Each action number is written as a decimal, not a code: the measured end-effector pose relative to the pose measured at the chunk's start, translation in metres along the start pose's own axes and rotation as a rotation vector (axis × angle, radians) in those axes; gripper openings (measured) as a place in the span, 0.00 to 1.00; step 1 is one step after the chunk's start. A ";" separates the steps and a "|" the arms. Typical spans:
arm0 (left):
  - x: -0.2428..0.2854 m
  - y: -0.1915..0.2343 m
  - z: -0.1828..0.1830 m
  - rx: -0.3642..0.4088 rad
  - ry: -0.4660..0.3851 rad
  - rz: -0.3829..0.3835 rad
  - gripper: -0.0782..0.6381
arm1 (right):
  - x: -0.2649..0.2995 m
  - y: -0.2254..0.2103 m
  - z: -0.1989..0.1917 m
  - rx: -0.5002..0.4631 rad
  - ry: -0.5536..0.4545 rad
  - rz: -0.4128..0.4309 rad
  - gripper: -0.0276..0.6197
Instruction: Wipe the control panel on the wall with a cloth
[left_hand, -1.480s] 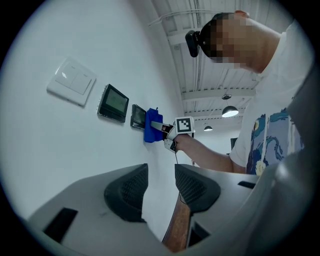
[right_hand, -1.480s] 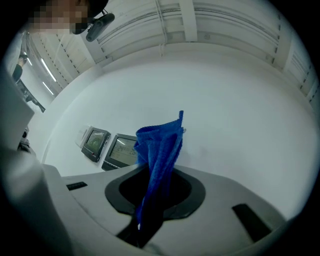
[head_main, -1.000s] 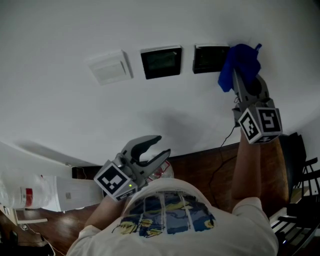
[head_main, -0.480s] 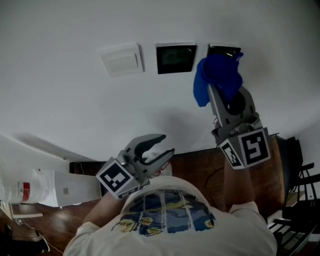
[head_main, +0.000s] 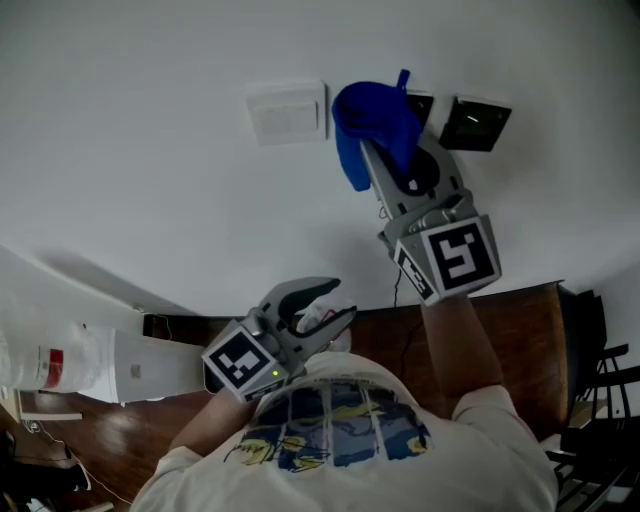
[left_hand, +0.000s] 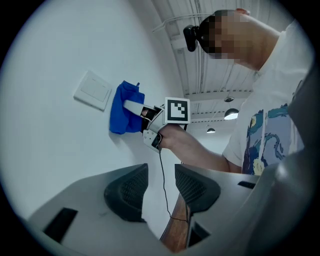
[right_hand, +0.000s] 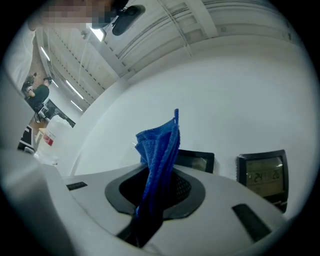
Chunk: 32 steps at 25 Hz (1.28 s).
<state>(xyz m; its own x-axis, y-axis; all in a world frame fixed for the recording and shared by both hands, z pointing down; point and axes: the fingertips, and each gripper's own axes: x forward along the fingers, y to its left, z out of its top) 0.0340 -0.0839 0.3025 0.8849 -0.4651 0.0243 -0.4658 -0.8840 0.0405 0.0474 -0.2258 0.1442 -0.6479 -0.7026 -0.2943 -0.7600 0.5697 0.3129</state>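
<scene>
A blue cloth (head_main: 368, 120) hangs bunched in my right gripper (head_main: 385, 135), which is shut on it and held up against the white wall. The cloth (right_hand: 159, 150) covers most of a dark control panel (right_hand: 200, 161); a second dark panel (head_main: 476, 123) with a lit display (right_hand: 265, 175) sits to its right. A white switch plate (head_main: 286, 111) is just left of the cloth. My left gripper (head_main: 325, 305) stays low near the person's chest, open and empty. From the left gripper view the cloth (left_hand: 122, 107) and the white plate (left_hand: 93, 90) show on the wall.
A brown wooden surface (head_main: 500, 330) runs below the wall, with a thin cable (head_main: 398, 300) hanging over it. A white bag or box with a red label (head_main: 60, 370) lies at the lower left. Dark chair frames (head_main: 600, 400) stand at the right edge.
My right gripper has carried the cloth leftward along the wall, off the right panel and over the middle one. The left gripper has hardly moved.
</scene>
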 end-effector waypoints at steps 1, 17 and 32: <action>-0.001 0.000 0.000 -0.002 0.000 0.004 0.31 | 0.000 -0.002 -0.001 -0.002 0.001 -0.003 0.17; -0.003 0.004 -0.013 -0.014 0.015 -0.041 0.31 | -0.041 -0.054 -0.016 -0.024 0.036 -0.164 0.17; 0.002 0.007 -0.026 -0.012 0.029 -0.050 0.31 | -0.081 -0.097 -0.037 -0.015 0.066 -0.267 0.17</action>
<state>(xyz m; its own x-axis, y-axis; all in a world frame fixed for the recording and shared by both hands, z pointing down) 0.0330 -0.0897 0.3283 0.9065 -0.4191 0.0513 -0.4215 -0.9052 0.0546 0.1756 -0.2396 0.1715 -0.4194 -0.8537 -0.3088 -0.9022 0.3543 0.2460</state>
